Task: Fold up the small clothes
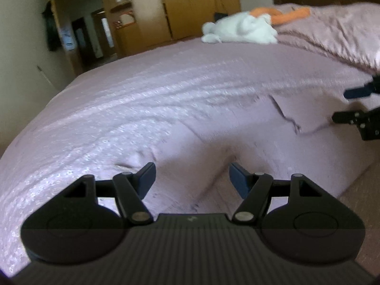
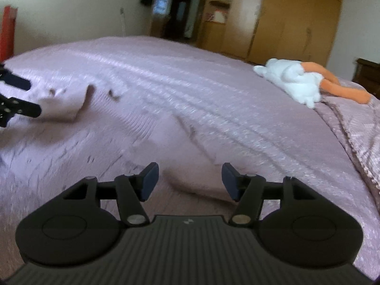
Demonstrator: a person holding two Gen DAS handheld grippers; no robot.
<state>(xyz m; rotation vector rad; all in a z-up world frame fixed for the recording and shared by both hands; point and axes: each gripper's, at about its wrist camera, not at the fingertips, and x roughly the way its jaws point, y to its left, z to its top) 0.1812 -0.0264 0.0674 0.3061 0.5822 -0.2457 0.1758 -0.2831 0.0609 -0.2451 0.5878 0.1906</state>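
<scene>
A small pale pink garment (image 1: 249, 140) lies flat on the pink bedspread (image 1: 118, 109), almost the same colour, with a raised folded edge to its right. My left gripper (image 1: 192, 178) stands open just above its near part, nothing between the fingers. At the right edge of this view my right gripper (image 1: 351, 105) is open beside the garment's edge. From the right wrist, the garment (image 2: 152, 142) runs from a lifted pale corner at the left to just ahead of my open right gripper (image 2: 190, 180). The left gripper (image 2: 22, 96) is open next to that corner.
A heap of white cloth (image 1: 239, 28) and an orange piece (image 1: 289, 14) lie at the bed's far side, also visible as white (image 2: 289, 80) and orange (image 2: 342, 89). Wooden wardrobes (image 2: 285, 16) stand behind. The bed's edge drops to the floor (image 1: 356, 197) at the right.
</scene>
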